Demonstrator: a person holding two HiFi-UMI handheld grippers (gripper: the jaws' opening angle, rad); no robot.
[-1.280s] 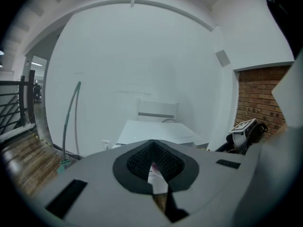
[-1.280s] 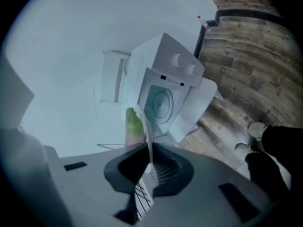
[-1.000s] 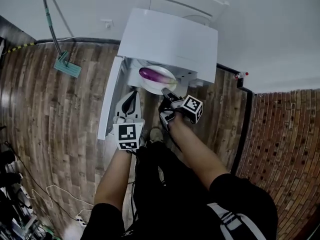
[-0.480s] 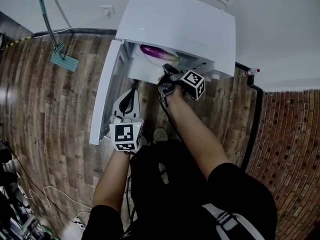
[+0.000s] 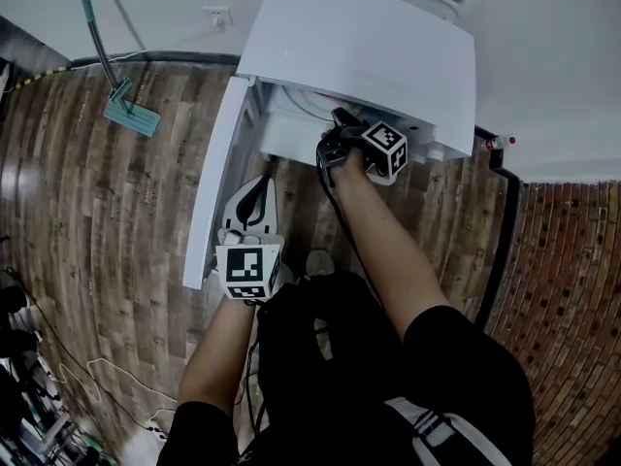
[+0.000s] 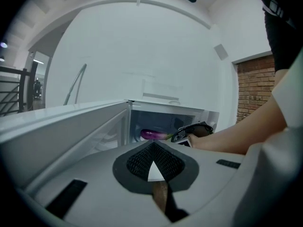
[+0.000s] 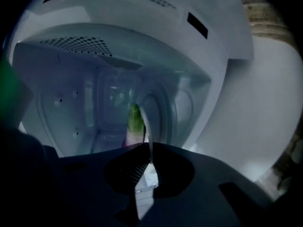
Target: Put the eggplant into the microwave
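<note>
One microwave [image 5: 359,47], its door [image 5: 215,192] open; one plate [image 7: 147,141]; one eggplant [image 6: 154,134]; two grippers. The right gripper [image 5: 340,124], inside the cavity, is clenched on the plate's rim, with the eggplant on the plate just ahead of its jaws. Only the left gripper view shows the purple body; the right gripper view catches the green stem. The left gripper [image 5: 264,187] hangs beside the door, jaws pressed together, empty.

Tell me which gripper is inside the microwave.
The right gripper, jaws shut on the plate inside the microwave; the left gripper hangs outside, beside the open door.
</note>
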